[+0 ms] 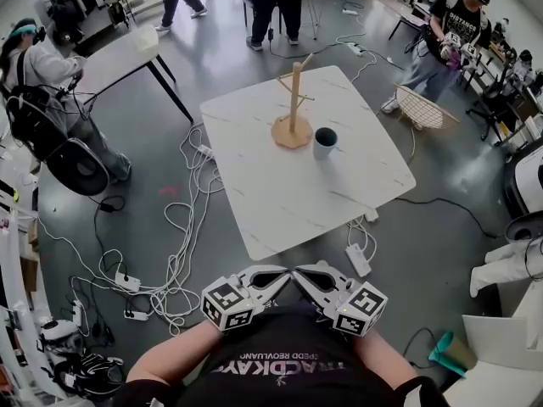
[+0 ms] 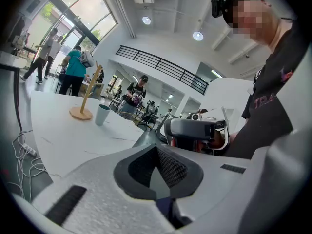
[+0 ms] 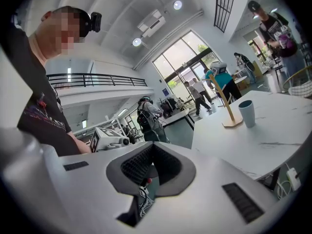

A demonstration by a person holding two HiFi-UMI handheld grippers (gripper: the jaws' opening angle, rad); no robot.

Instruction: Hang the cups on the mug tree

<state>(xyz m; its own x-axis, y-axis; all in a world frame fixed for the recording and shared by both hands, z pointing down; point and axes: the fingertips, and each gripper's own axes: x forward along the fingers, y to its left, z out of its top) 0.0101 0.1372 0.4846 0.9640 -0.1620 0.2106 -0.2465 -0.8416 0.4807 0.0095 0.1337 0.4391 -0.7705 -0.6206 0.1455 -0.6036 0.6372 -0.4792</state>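
Cup [image 1: 324, 142] upright on table [image 1: 288, 202] just beside mug tree [image 1: 293, 100]; left gripper [image 1: 276, 278] and right gripper [image 1: 310, 278] clenched, empty, tips close together.

We cannot make out a handle on the cup [image 1: 324, 142]; it is too small in all 3 views. The pegs of the mug tree [image 1: 293, 100] are too small to count in both gripper views. In the head view our hands are hidden under the left gripper [image 1: 282, 276] and right gripper [image 1: 301, 278], and the bottom edge cuts off our forearms.
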